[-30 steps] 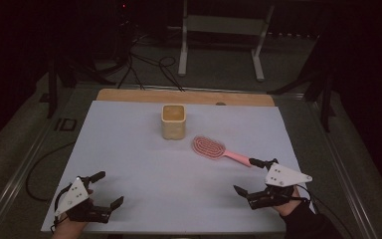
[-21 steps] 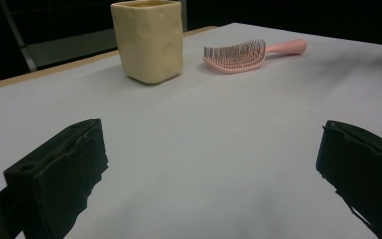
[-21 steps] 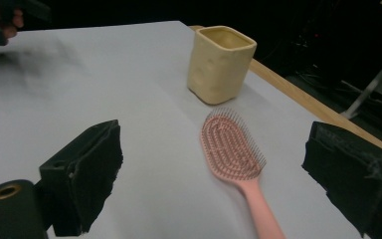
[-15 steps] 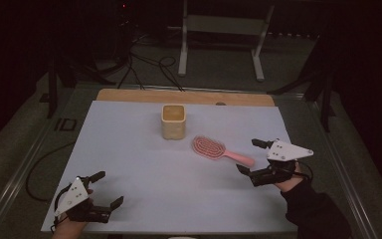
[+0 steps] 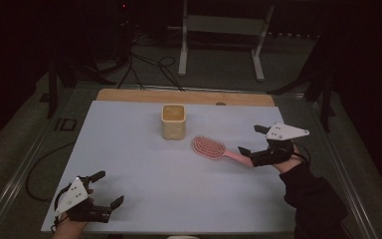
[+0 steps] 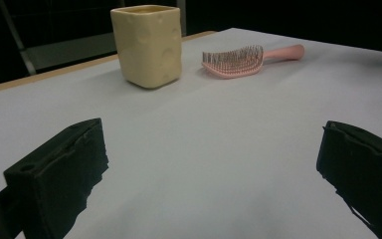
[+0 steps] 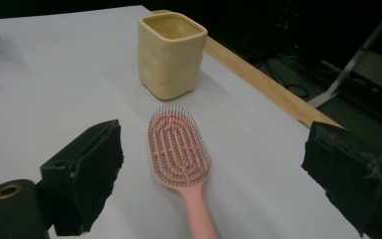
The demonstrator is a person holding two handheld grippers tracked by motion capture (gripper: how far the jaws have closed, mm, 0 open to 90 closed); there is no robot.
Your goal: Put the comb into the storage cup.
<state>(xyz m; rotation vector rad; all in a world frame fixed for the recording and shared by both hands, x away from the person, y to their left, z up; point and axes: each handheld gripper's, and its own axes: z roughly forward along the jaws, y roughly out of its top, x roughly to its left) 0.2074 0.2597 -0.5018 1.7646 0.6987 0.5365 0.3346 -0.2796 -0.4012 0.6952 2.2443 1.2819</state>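
Advanced, right gripper [image 5: 252, 139] jaws (wide apart) straddle hairbrush [image 7: 179, 149] handle.

We lose the pink hairbrush's handle [image 7: 201, 219] at the bottom edge of the right gripper view. In the high view, the right gripper [image 5: 252, 143] covers the handle's end, and we cannot tell whether anything lies inside the yellow cup [image 5: 173, 121].

Dim room, dark grey floor [image 5: 219, 82]. Beyond the jaws: white-covered tabletop [image 5: 179, 174] edged in pale wood, grey metal stand [image 5: 224, 30], tangled black cables [image 5: 149, 62].
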